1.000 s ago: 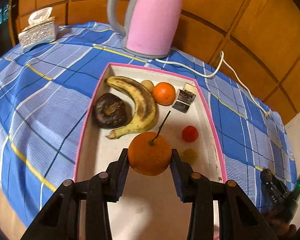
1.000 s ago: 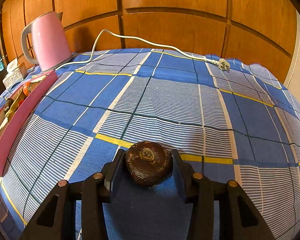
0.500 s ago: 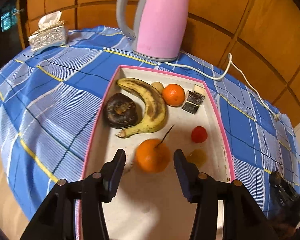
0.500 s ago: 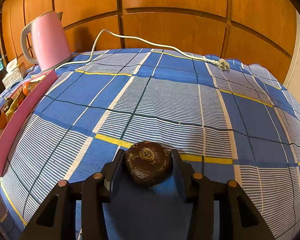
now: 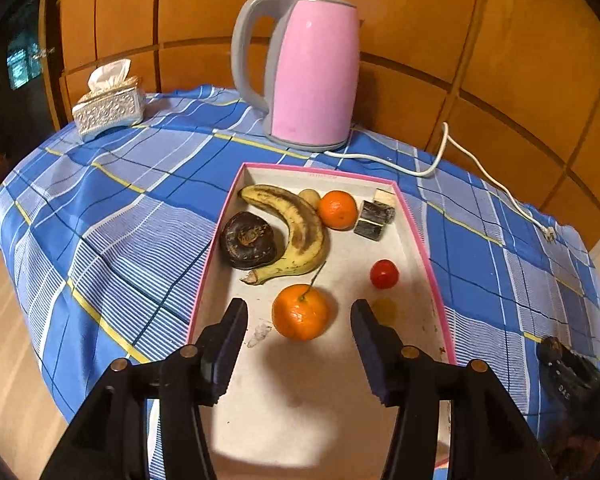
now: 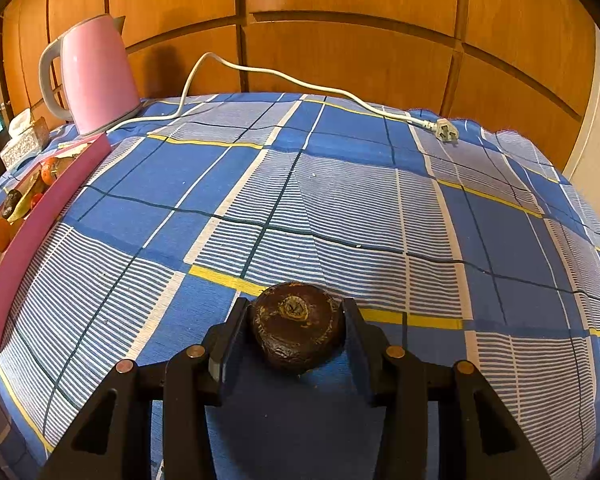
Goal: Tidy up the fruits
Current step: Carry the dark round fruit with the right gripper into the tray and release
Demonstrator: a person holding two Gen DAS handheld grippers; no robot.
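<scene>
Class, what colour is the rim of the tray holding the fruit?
Pink. The tray rim shows best in the left wrist view, framing its white floor.

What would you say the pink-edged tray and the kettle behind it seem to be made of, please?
The tray looks like cardboard: thin walls, matte off-white floor with scuffs and stains, pink rim. The kettle looks like glossy pink plastic or painted metal, judging by its soft highlights, and its grey handle looks like matte plastic.

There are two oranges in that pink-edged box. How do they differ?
The near orange carries a long thin stem; the far orange shows none. The near one lies alone between the open left tongs, touching neither finger; the far one sits at the box's back end beside the banana. The near one looks bigger, perhaps only from closeness. Both are round and bright orange.
</scene>
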